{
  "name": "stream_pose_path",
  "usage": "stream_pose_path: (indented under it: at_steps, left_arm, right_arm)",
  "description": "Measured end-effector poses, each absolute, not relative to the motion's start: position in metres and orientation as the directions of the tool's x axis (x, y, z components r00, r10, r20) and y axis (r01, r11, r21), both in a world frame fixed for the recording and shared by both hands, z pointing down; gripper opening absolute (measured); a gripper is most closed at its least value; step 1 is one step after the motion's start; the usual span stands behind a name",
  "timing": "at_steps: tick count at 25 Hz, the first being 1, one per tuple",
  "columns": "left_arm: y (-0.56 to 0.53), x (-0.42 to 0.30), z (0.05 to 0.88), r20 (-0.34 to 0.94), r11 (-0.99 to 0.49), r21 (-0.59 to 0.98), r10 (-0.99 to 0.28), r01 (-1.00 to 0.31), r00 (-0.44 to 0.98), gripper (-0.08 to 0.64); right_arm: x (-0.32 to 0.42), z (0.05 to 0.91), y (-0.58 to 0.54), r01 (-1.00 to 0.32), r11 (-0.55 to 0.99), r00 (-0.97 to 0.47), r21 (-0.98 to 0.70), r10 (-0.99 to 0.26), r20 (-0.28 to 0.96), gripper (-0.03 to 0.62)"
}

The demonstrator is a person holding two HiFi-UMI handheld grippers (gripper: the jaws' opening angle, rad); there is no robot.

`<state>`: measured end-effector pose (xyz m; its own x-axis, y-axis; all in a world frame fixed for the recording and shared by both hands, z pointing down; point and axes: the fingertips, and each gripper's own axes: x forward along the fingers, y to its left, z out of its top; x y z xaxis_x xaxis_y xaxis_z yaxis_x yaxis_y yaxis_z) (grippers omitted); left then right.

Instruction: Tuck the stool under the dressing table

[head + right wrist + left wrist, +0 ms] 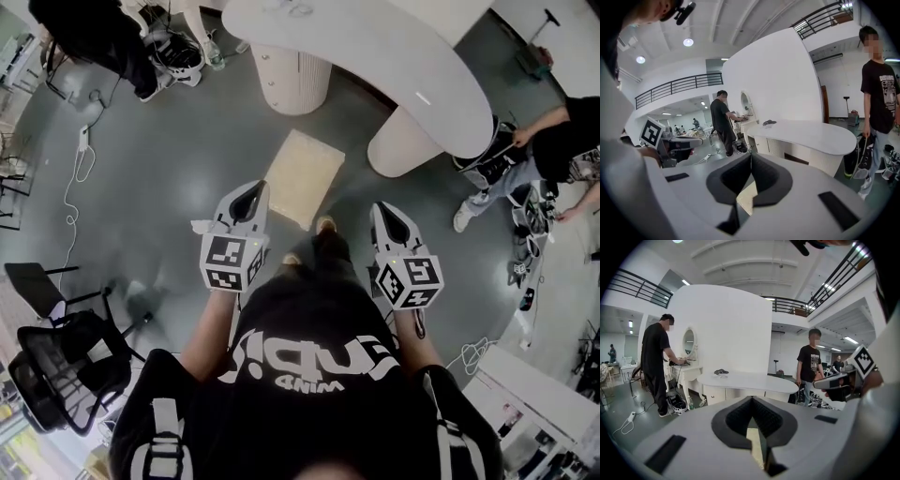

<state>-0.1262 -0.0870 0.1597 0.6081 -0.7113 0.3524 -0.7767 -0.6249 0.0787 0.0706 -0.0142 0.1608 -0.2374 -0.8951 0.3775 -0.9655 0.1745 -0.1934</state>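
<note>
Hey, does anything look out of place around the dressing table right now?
Only the beige stool. It stands out on the open floor in front of the dressing table, facing the gap between its two pedestals, rather than tucked under the top. Nothing looks spilled or damaged.

Head view steeply downward; others face table (745, 379)

The stool (302, 178), a pale beige rectangular seat, stands on the grey floor at the frame's centre. It sits out in the open, just below the white, curved dressing table (375, 47) at upper centre, in front of the gap between the table's two ribbed pedestals (292, 80).
</note>
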Motion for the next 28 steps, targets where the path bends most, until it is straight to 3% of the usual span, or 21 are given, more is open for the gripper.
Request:
stream_pose_path:
  at_steps: [14, 28]
  left_arm:
    - [-0.160, -0.097, 0.217, 0.410, -0.649, 0.106, -0.661, -0.753, 0.628, 0.008]
    - [-0.209, -0.080, 0.397, 0.567, -0.627, 0.122, -0.592, -0.769, 0.573, 0.008]
  right_arm:
    - [0.080, 0.216, -0.099, -0.948, 0.221, -0.302, -0.230, -0.854, 0.423, 0.023]
    - [0.095, 0.389, -0.138, -0.932, 0.152, -0.318, -0.328, -0.777, 0.543, 0.023]
